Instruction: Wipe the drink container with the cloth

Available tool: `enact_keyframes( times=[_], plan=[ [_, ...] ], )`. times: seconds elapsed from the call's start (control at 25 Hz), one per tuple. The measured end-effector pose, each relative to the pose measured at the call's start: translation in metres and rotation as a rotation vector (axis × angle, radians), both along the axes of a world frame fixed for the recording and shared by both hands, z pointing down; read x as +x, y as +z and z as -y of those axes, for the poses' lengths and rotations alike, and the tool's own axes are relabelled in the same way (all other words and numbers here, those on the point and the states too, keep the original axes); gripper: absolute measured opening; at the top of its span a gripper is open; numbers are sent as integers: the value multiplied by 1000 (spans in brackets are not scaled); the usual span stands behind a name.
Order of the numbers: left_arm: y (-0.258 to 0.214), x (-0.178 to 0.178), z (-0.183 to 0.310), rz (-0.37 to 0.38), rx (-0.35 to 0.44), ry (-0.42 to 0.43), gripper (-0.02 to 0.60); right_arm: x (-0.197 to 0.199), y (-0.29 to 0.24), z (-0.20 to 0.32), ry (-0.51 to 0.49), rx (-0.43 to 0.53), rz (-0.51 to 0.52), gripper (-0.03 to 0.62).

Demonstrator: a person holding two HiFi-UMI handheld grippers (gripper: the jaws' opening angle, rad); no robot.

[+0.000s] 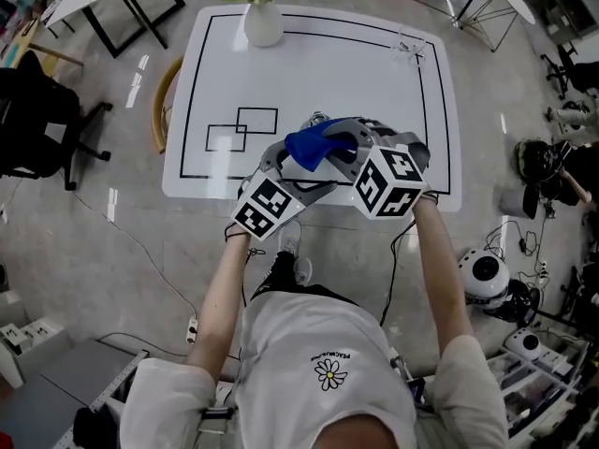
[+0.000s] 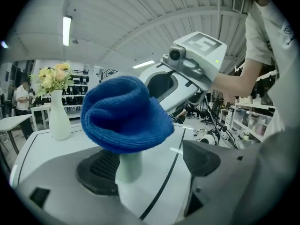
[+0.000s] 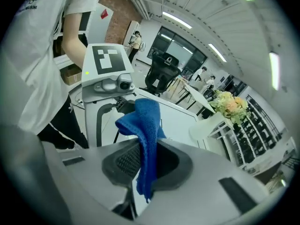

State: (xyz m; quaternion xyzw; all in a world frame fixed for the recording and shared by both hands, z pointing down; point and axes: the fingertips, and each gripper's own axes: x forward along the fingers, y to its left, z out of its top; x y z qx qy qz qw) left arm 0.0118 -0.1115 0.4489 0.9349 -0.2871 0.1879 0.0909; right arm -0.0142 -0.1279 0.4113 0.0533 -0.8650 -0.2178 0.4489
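One cloth (image 1: 318, 146) near table's (image 1: 328, 73) front edge

It is bright. Long ceiling lights (image 2: 67, 30) shine from above. Both gripper views bend round with dark corners; near parts look blurry.

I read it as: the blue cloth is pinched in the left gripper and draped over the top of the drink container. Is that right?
Not quite. The blue cloth is pinched in the right gripper, not the left; the right gripper view shows it between those jaws. The rest holds: it is draped over the top of the drink container.
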Motion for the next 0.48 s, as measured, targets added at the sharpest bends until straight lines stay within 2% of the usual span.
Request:
enact_keyframes(
  times=[0.12,0.32,0.4,0.48],
  plan=[
    [-1,0,0,0,3,3,408,3,0,-3,41,-28,60,43],
    [0,1,2,-8,-7,-9,409,7,10,-12,50,-58,62,43],
    [-3,-3,4,-13,-13,-31,408,9,4,-12,80,-41,105,41],
    [-19,-11,7,-39,9,-62,409,12,-15,-7,135,22,166,43]
  ],
)
